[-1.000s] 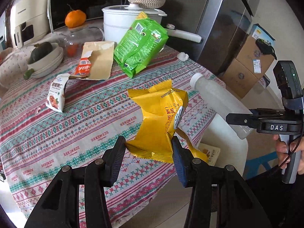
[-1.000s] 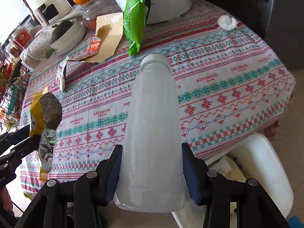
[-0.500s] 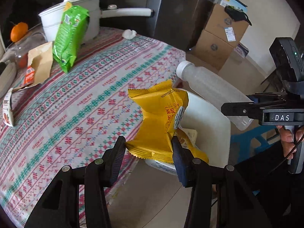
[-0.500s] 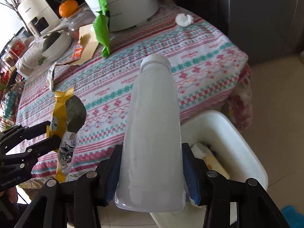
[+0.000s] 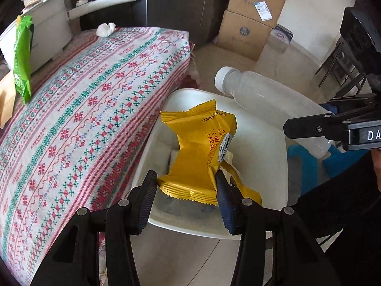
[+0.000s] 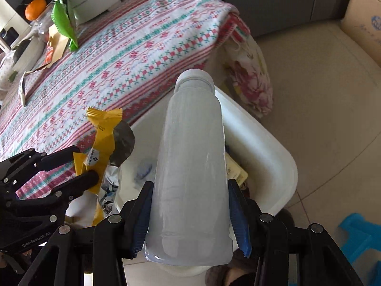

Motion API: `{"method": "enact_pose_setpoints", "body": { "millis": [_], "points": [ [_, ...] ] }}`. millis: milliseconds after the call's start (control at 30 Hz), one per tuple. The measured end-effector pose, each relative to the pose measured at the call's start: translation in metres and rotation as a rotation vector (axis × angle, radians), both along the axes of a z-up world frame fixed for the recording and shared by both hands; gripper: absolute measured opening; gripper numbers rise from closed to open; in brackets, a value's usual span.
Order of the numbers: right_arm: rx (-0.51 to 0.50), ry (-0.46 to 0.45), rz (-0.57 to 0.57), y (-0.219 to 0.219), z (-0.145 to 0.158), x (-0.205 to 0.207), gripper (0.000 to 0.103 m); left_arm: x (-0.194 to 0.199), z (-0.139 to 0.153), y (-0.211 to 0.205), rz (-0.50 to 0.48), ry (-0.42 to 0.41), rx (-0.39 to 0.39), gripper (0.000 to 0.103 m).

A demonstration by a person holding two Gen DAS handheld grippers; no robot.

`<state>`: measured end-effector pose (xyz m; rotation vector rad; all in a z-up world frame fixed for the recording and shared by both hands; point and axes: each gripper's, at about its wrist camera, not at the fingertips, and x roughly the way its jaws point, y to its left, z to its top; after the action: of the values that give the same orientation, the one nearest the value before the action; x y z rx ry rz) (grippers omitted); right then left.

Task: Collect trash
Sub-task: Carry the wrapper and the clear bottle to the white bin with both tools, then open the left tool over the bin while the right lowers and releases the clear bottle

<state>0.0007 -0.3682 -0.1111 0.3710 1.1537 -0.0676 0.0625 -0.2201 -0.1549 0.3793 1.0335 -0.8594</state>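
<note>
My left gripper (image 5: 187,186) is shut on a crumpled yellow snack wrapper (image 5: 202,152) and holds it over the white trash bin (image 5: 273,166) on the floor beside the table. It also shows in the right wrist view (image 6: 100,147). My right gripper (image 6: 190,212) is shut on a cloudy white plastic bottle (image 6: 193,171) with a white cap, held over the same bin (image 6: 269,147). The bottle also shows in the left wrist view (image 5: 269,102). Some trash lies inside the bin.
The table with a patterned cloth (image 5: 78,119) stands left of the bin. On it lie a green bag (image 5: 22,57), a crumpled tissue (image 5: 106,29), a white pot (image 5: 45,35) and brown paper (image 6: 57,45). Cardboard boxes (image 5: 250,21) and a blue stool (image 6: 359,240) stand on the floor.
Both grippers have swung right, off the table, carrying the wrapper and the bottle. They now hang over the white bin. Both grips are unchanged.
</note>
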Motion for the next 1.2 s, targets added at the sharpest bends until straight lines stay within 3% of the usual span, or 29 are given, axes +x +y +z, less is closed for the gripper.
{"method": "enact_pose_setpoints", "body": {
  "millis": [133,300,467,1200],
  "points": [
    [-0.017,0.014,-0.028,-0.010,-0.004,-0.003,0.052,0.003,-0.002,-0.003,0.012,-0.005,0.021,0.058],
    [-0.013,0.038,-0.047,-0.020,-0.010,-0.006,0.052,0.008,0.000,0.003,0.051,-0.012,0.052,0.077],
    [-0.010,0.049,-0.053,-0.026,-0.013,-0.007,0.052,0.009,0.010,0.017,0.087,-0.038,0.065,0.085],
    [-0.076,0.164,0.029,0.012,-0.045,0.027,0.052,0.018,0.044,0.109,0.277,-0.040,0.024,0.093]
  ]
}}
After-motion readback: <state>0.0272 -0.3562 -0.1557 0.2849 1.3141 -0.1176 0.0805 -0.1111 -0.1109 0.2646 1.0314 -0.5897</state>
